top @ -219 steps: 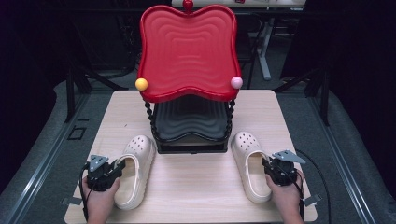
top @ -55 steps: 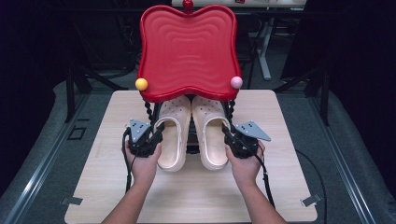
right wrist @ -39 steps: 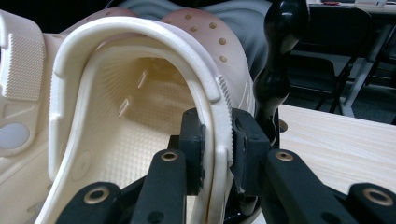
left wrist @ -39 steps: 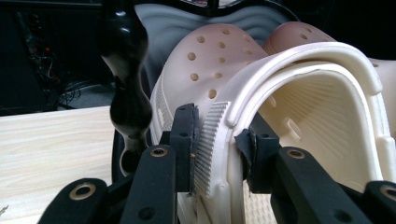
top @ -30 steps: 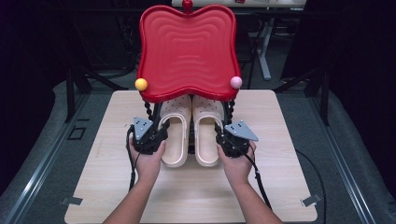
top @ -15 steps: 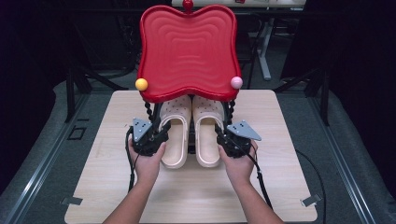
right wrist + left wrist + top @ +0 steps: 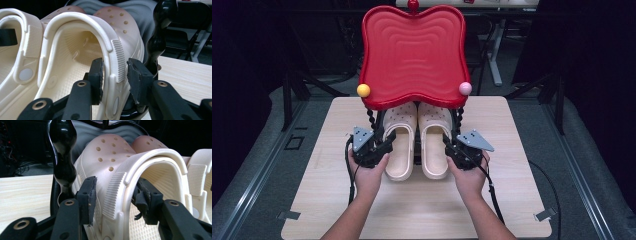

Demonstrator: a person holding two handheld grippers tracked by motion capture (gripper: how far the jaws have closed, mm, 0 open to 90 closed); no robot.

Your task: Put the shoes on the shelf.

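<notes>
Two cream clogs sit side by side on the rack's lower shelf (image 7: 417, 150), under the red tray (image 7: 413, 52). The left gripper (image 7: 113, 201) straddles the left clog (image 7: 117, 177) wall, jaws spread. The right gripper (image 7: 115, 77) straddles the right clog (image 7: 87, 45) wall likewise. No writing shows.

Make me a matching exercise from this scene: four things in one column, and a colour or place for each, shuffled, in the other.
Things:
1. top tray
2. left ball
3. right ball
4. clogs

Colour or place:
A. pink
B. cream, side by side on the lower shelf
C. red
D. yellow

Pairs: 1-C, 2-D, 3-A, 4-B
</notes>
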